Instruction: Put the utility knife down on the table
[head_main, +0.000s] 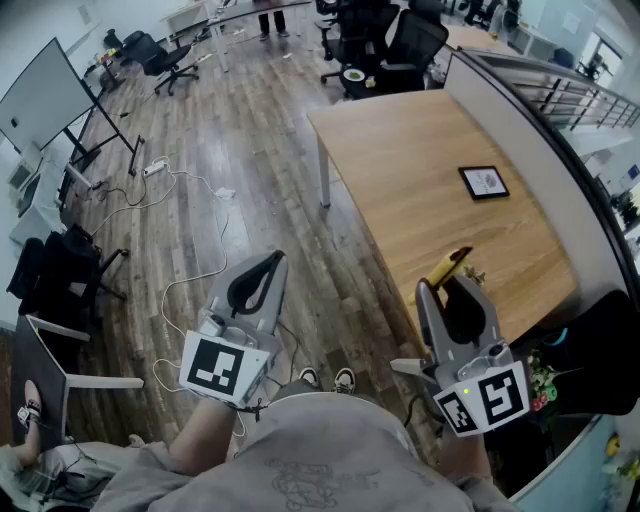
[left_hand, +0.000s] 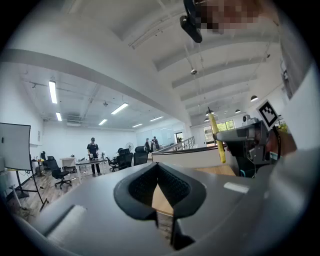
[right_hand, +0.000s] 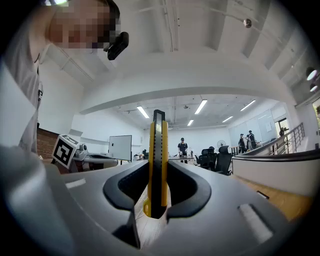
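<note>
The utility knife (head_main: 447, 266) is yellow and black. My right gripper (head_main: 452, 290) is shut on it, and the knife stands out beyond the jaws over the near corner of the wooden table (head_main: 420, 170). In the right gripper view the utility knife (right_hand: 157, 140) stands on edge between the pads of the right gripper (right_hand: 159, 166). My left gripper (head_main: 272, 260) is held level over the floor, left of the table, shut with nothing in it. In the left gripper view, the left gripper (left_hand: 158, 167) has its tips together, and the knife (left_hand: 215, 137) shows at the right.
A small black-framed picture (head_main: 484, 182) lies on the table's far right part. A curved partition wall (head_main: 540, 120) runs along the table's right side. Cables (head_main: 190, 250) trail on the wooden floor, with a whiteboard (head_main: 45, 95) at left and office chairs (head_main: 385, 45) beyond the table.
</note>
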